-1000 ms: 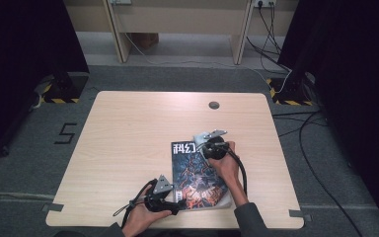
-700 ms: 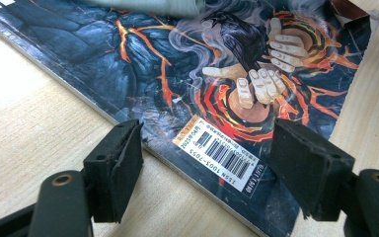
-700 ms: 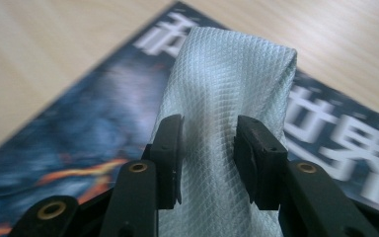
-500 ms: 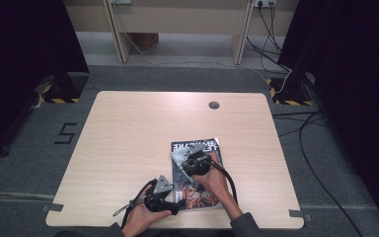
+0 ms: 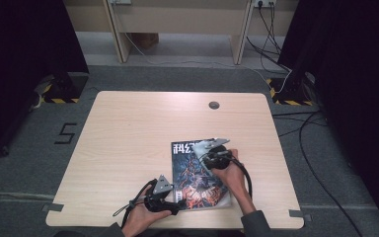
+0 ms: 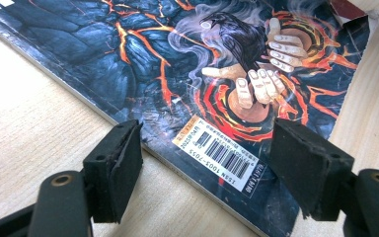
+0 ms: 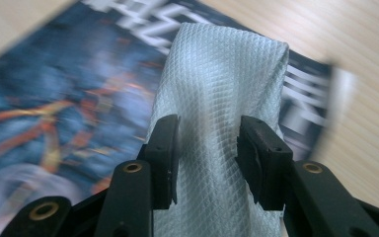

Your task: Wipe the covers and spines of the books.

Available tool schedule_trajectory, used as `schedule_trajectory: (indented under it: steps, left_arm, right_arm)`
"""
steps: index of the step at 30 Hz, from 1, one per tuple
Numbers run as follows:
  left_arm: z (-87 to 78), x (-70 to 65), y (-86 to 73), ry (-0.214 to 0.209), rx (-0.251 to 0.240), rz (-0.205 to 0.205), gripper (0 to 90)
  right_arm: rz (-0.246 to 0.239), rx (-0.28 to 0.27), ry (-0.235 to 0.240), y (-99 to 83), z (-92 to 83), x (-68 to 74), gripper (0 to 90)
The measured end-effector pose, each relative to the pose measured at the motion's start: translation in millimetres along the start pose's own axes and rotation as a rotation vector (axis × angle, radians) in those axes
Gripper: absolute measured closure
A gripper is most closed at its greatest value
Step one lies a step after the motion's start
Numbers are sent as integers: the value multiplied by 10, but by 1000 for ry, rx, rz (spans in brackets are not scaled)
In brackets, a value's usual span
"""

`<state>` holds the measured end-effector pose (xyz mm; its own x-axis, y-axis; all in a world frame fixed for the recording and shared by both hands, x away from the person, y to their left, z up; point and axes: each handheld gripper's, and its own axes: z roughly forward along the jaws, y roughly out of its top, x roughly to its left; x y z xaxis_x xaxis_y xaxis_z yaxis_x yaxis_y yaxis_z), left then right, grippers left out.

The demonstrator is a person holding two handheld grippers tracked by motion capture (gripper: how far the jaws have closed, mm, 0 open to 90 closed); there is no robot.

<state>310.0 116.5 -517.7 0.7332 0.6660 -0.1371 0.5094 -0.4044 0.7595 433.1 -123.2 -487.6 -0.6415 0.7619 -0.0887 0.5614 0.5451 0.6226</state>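
Magazine point(image 5: 197, 173) lies flat at the near right of the table point(image 5: 128, 143). We hold the left gripper point(image 6: 205, 165) at its near-left corner, jaws open astride the spine edge, likely pinning it. Right gripper point(image 7: 207, 148), jaws just opening, still pinches a grey cloth point(image 7: 222, 89) over the cover for wiping. Open table left and beyond.

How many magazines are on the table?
1. The magazine lies flat near the table's near edge, right of centre, between the left gripper at its lower left corner and the right gripper, holding a cloth, at its top.
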Motion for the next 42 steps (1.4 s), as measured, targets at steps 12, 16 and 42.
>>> schedule_trajectory:
  steps: [12, 16, 42]
  left_arm:
    - [0, 2, 2, -2, 1, 1, 275]
    - [0, 2, 2, -2, 2, 1, 274]
    - [0, 8, 4, -5, 2, 6, 273]
  right_arm:
    - [-3, 13, -47, -90, -82, -49, 627]
    - [-19, 5, 13, -43, -51, 119, 627]
    - [68, -21, -71, -152, -80, -154, 617]
